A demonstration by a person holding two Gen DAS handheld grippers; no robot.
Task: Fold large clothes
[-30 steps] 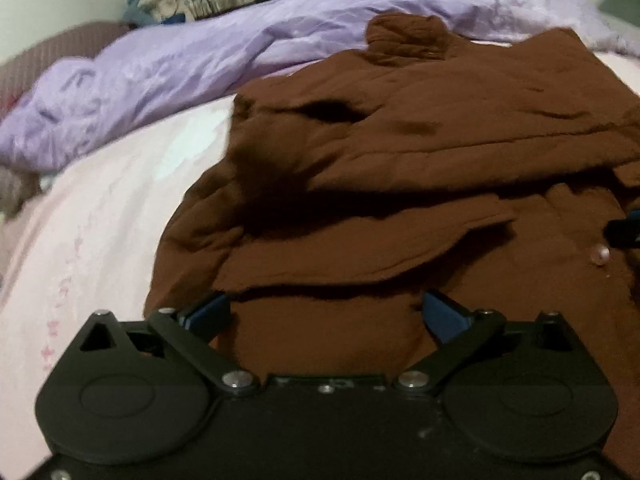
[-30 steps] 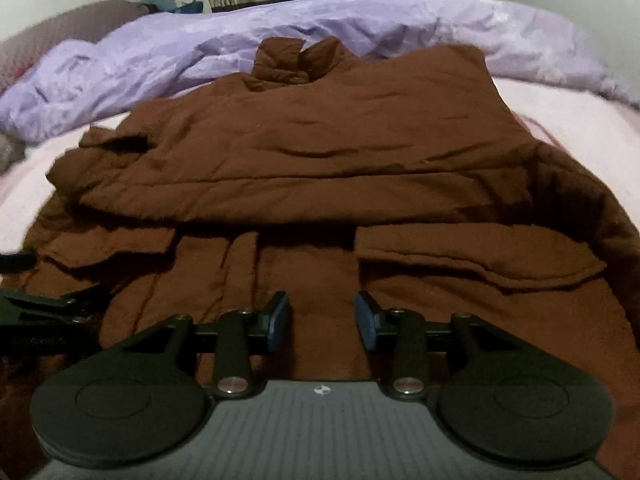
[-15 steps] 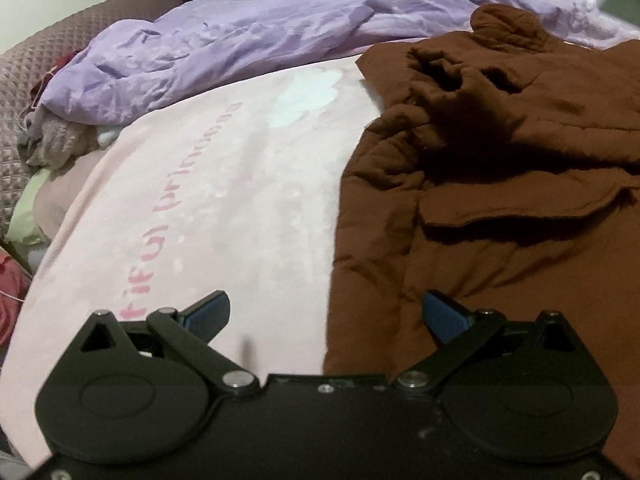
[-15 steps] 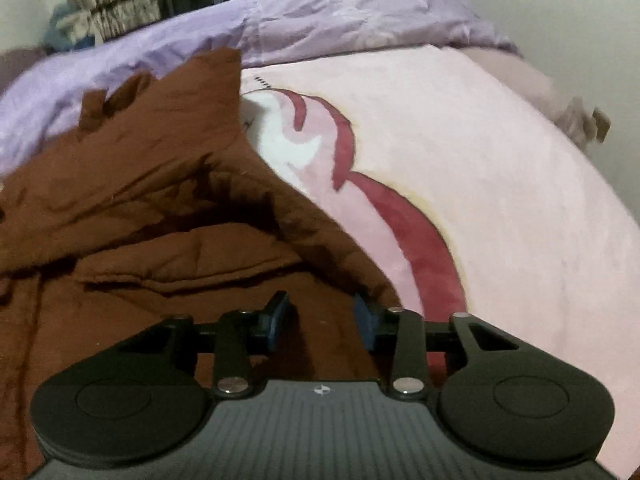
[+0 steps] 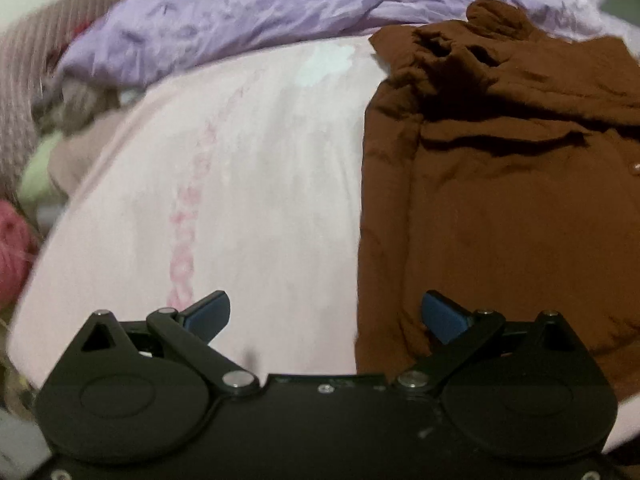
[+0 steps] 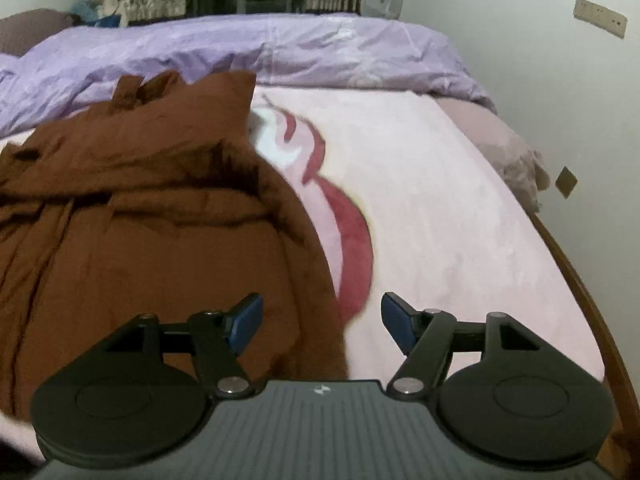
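Note:
A large brown padded jacket (image 5: 500, 184) lies on the pink blanket (image 5: 248, 184), its sleeves folded across the body and its collar toward the far side. It also shows in the right wrist view (image 6: 152, 240). My left gripper (image 5: 326, 316) is open and empty at the jacket's near left hem corner, straddling its left edge. My right gripper (image 6: 322, 322) is open and empty at the near right hem corner, straddling the jacket's right edge over the pink blanket (image 6: 440, 220).
A crumpled lilac duvet (image 5: 320, 12) lies along the far side of the bed, also in the right wrist view (image 6: 280, 48). Loose clothes (image 5: 68, 136) are piled at the bed's left side. The wooden bed edge (image 6: 592, 300) and white wall are at right.
Both grippers have swung outward from the jacket's middle to its near corners, left one left, right one right. The right gripper's jaws have opened wider.

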